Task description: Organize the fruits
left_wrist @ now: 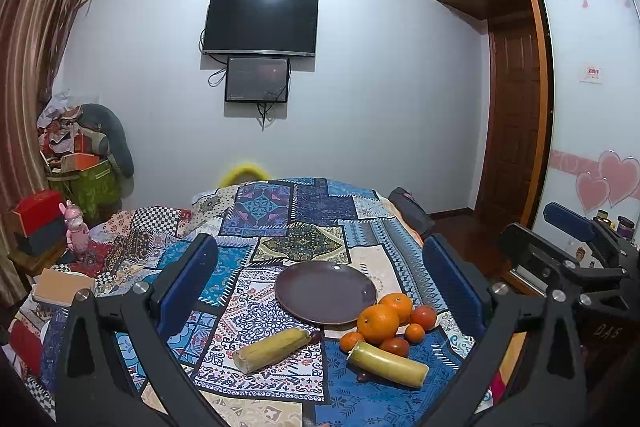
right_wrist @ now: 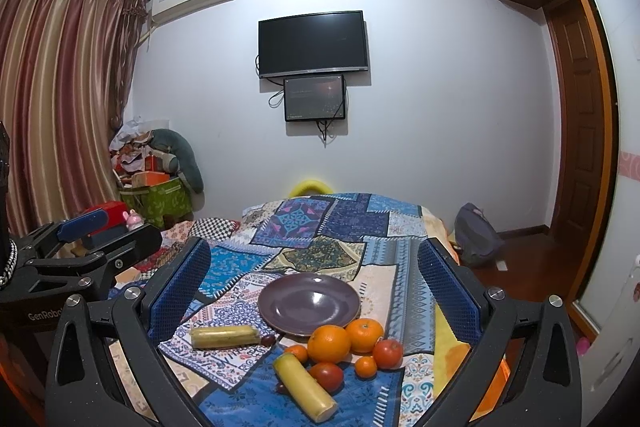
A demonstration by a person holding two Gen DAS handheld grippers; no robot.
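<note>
Hovering above the patchwork cloth [left_wrist: 304, 211], both grippers are spread wide and hold nothing. Left gripper [left_wrist: 320, 291]: blue pads frame the lower centre of its view, the fruit lying between them. Right gripper [right_wrist: 316, 291]: same pose, jaws far apart; it also shows at the right edge of the left view, and the left one at the left edge of the right view.

Purple plate [right_wrist: 309, 303] sits bare at centre frame on the cloth. Fruit cluster lies just below and right of it: two large oranges [right_wrist: 329, 343] touching each other at the plate's near rim, two small mandarins [right_wrist: 365, 366], two red tomatoes [right_wrist: 388, 353]. One yellow peeled cane-like stick [right_wrist: 305, 387] lies diagonally against the cluster, lower centre. A second stick [right_wrist: 224, 336] lies apart, left of the plate, with a small dark red fruit [right_wrist: 269, 339] at its right end.

Wall-mounted TV [left_wrist: 261, 25] upper centre.
</note>
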